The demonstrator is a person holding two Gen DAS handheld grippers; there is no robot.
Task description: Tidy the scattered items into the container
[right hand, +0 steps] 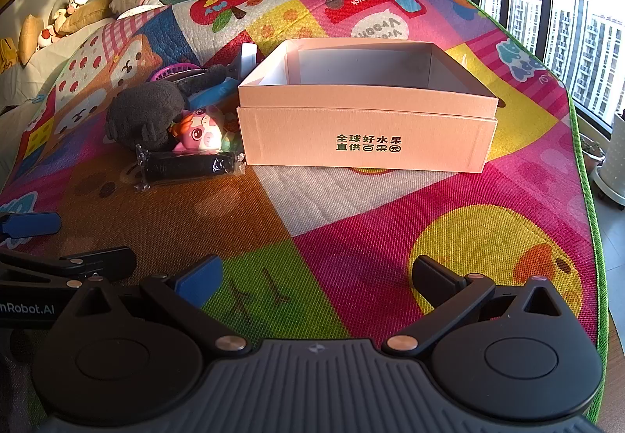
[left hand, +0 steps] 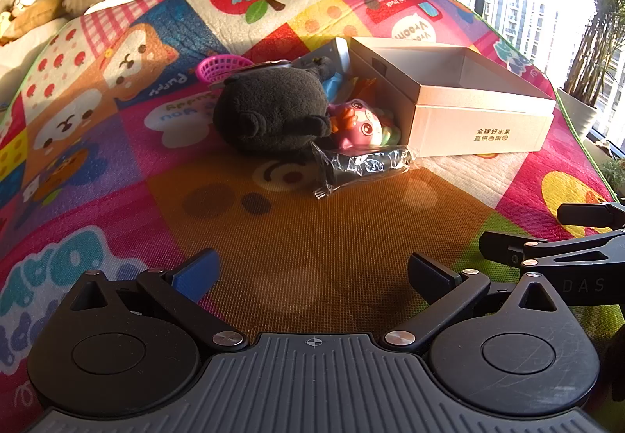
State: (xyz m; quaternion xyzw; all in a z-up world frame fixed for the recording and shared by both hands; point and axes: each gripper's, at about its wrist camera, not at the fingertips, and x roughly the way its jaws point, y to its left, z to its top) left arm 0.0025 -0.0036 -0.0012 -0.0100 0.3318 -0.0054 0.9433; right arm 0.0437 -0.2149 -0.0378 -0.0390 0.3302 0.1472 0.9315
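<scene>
Black left tool point(left hand: 312, 271), right tool point(right hand: 317, 272) both spread wide, empty, above mat point(right hand: 390, 237).

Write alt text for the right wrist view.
An open, empty cardboard box sits on a colourful play mat. Left of it lie a dark plush toy, a pink figurine and a black wrapped packet. The right tool is open and holds nothing.
</scene>
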